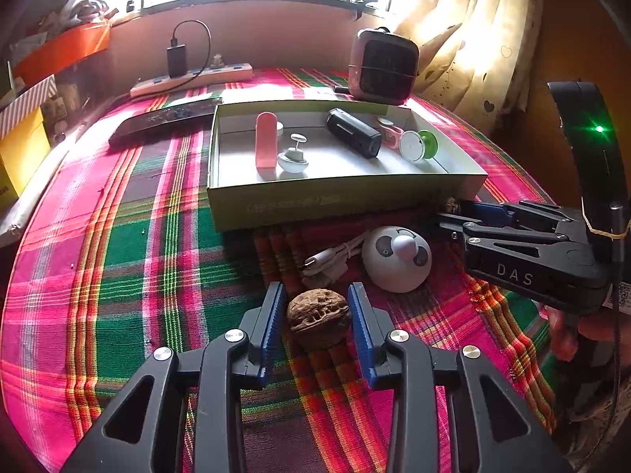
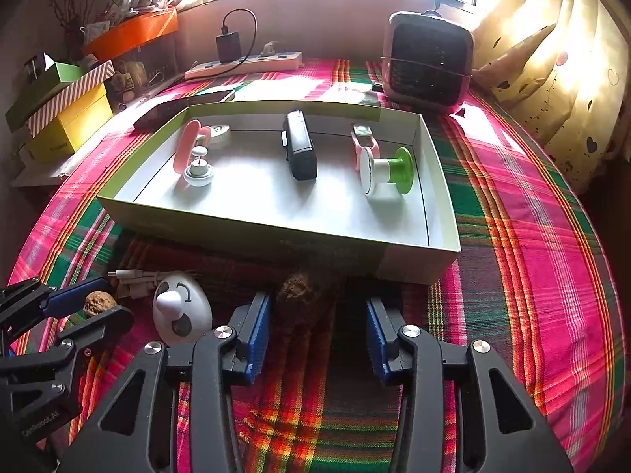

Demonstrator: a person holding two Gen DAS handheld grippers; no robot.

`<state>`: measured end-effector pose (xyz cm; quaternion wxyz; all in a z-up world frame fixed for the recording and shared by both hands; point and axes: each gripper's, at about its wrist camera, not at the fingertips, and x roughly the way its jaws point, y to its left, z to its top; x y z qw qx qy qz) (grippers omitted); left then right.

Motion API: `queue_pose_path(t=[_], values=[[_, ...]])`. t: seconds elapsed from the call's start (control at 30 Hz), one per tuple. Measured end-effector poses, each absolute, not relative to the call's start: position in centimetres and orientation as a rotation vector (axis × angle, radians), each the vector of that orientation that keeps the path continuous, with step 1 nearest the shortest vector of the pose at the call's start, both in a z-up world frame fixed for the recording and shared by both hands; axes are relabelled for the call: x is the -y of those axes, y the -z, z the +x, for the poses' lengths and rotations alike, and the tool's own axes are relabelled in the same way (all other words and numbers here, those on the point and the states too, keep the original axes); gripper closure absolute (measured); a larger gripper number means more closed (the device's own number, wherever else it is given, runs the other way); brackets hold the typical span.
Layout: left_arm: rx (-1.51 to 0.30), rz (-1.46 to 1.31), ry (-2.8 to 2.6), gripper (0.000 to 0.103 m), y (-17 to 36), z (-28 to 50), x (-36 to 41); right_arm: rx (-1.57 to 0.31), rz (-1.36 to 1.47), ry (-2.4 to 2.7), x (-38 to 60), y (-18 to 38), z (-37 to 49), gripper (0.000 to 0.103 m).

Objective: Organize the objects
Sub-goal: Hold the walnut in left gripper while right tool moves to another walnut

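Observation:
A brown walnut [image 1: 318, 317] lies on the plaid cloth between the blue pads of my left gripper [image 1: 316, 288], which is shut on it; the right wrist view shows the same walnut [image 2: 96, 304] in the left gripper [image 2: 112, 297]. A second walnut [image 2: 299, 295], blurred, sits against the front wall of the shallow cardboard box [image 2: 252, 232]. It lies just ahead of my right gripper [image 2: 317, 298], close to the left pad, with a gap to the right pad, so this gripper is open. From the left wrist view the right gripper [image 1: 449, 222] reaches in from the right.
The box holds a pink capsule [image 1: 266, 140], a black device [image 1: 353, 134], a green-and-white spool [image 1: 418, 144] and a small white dish piece [image 1: 294, 157]. A white panda-faced egg [image 1: 396, 262] and a white cable [image 1: 331, 264] lie between the grippers. A heater [image 1: 382, 65] and power strip [image 1: 193, 79] stand behind.

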<state>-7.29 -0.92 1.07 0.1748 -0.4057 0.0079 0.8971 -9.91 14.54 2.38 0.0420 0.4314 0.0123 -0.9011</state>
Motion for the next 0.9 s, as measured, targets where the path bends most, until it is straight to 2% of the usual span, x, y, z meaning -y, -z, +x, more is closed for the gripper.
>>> queue_pose_path(t=[0.13, 0.9], values=[[-0.014, -1.151, -2.542, 0.074, -1.04, -7.30, 0.95, -0.047, 1.313, 2.748, -14.30, -2.40, -9.88, 0.070], [-0.017, -1.154, -2.545, 0.074, -1.09, -7.38, 0.83, -0.013, 1.308, 2.732, -14.49, -2.43, -9.73, 0.070]])
